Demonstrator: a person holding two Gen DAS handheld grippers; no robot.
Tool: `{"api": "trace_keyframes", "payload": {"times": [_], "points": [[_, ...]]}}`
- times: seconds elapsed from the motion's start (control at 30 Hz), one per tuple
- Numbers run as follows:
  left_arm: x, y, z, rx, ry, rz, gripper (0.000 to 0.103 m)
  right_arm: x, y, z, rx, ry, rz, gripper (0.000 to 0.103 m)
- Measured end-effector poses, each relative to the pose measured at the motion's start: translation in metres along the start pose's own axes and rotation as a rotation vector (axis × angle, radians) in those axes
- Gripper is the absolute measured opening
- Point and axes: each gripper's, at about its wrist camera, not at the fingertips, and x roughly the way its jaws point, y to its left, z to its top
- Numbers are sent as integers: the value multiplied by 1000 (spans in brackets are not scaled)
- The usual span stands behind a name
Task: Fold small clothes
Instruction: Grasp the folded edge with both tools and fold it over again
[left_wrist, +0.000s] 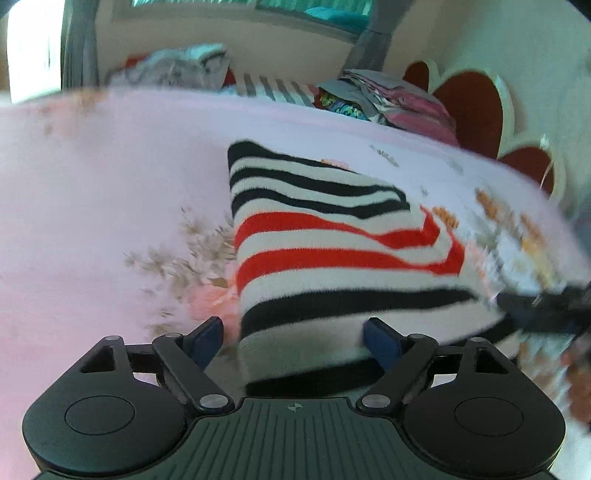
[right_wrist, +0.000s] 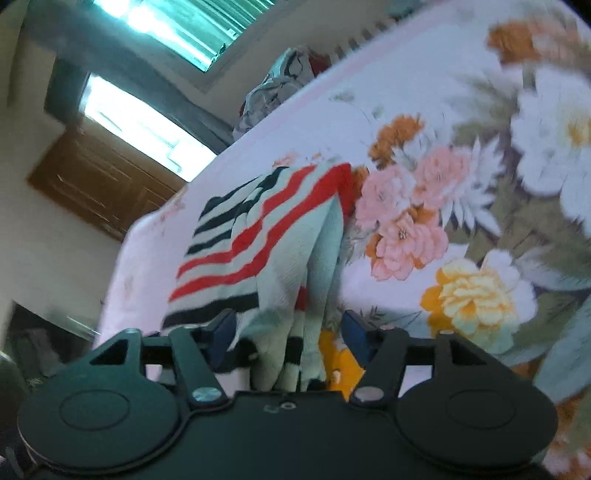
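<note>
Stripes of black, red and white cover the small striped top (left_wrist: 332, 258), which lies folded on the flowery bed sheet (left_wrist: 92, 206). Everything here is told from that top.

Left of the top, at its near edge, sits one blue pad of the left gripper (left_wrist: 293, 341). The other pad is over the top's near edge. The jaws stand wide apart and they hold nothing. Cloth lies between them, but the pads do not press on it.

On the right side of the top comes the right gripper (right_wrist: 286, 339). Its jaws are apart too. A bunched, pale fold of the top hangs between them, and the pads look clear of it, so the cloth seems let go.

Far behind the top, at the back of the bed, more clothes (left_wrist: 388, 96) lie in heaps.

It looks like one fold has just been laid down and both tools have let go. The right edge is still lumpy and stands up a bit. Next, that lumpy side likely needs to be pressed flat or tucked under, gently, so the neat folded part does not slide.
</note>
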Motion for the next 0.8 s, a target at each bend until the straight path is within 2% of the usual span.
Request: {"api": "trace_keyframes", "payload": {"times": [0.07, 0.17, 0.27, 0.37, 0.4, 0.47, 0.53, 0.6, 0.7, 0.8], "points": [[9, 11, 3, -75, 21, -48, 83, 9, -11, 3, 46, 19, 37, 71], [21, 21, 2, -131, 56, -107, 83, 21, -18, 7, 81, 55, 77, 75], [31, 30, -1, -192, 80, -163, 83, 32, -13, 11, 79, 102, 100, 74], [37, 32, -3, -221, 86, -195, 83, 47, -4, 15, 50, 133, 93, 64], [39, 32, -3, -222, 85, -197, 83, 50, -2, 16, 39, 137, 83, 55], [41, 28, 1, -213, 90, -181, 80, 53, 4, 16, 23, 134, 63, 46], [42, 16, 5, -163, 97, -135, 71, 50, 9, 14, -1, 127, 33, 42], [36, 0, 12, -78, 99, -79, 61, 50, 27, 10, -100, 111, -33, 39], [29, -24, 18, 46, 79, -6, 55, 50, 52, 6, -204, 91, -120, 35], [24, -36, 21, 116, 58, 31, 53, 44, 73, 2, -279, 63, -163, 33]]}}
